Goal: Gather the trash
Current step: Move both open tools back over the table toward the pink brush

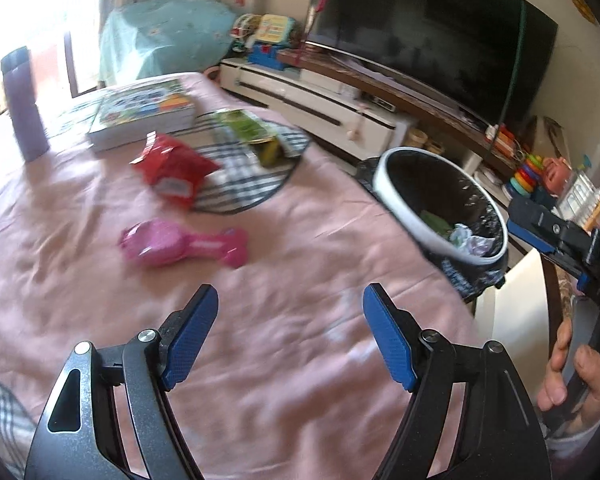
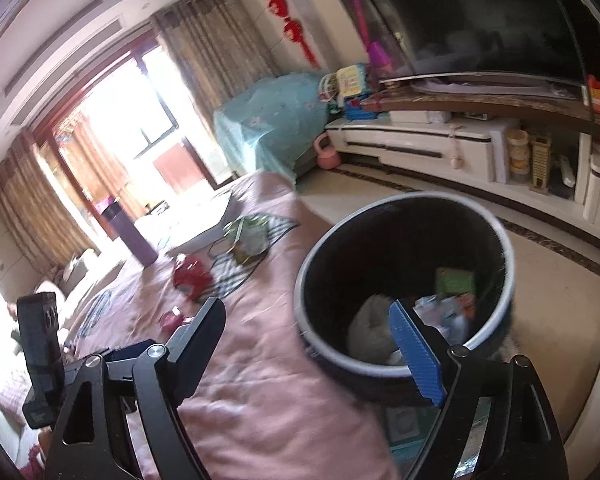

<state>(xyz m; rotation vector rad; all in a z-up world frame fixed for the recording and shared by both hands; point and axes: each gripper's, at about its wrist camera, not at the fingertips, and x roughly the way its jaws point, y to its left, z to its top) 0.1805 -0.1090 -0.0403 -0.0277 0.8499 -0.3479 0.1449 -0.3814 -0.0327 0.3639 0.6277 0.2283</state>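
My left gripper (image 1: 290,312) is open over the pink tablecloth (image 1: 260,360), with nothing between its blue pads. Ahead of it lie a pink wrapper (image 1: 180,244), a red snack bag (image 1: 172,170) and a green packet (image 1: 248,128) on a checked mat (image 1: 252,176). The white-rimmed bin (image 1: 440,208) with a black liner stands off the table's right edge. My right gripper (image 2: 308,320) is open and empty at the bin's near rim (image 2: 380,366). Inside the bin (image 2: 404,272) lie crumpled paper and wrappers. The red bag (image 2: 190,274) and pink wrapper (image 2: 172,318) show on the table to the left.
A purple tumbler (image 1: 22,104) and a stack of books (image 1: 144,114) stand at the table's far side. A TV (image 1: 440,24) sits on a long white cabinet (image 1: 320,100) beyond the bin. A person's hand (image 1: 580,384) holds the right gripper at the right edge.
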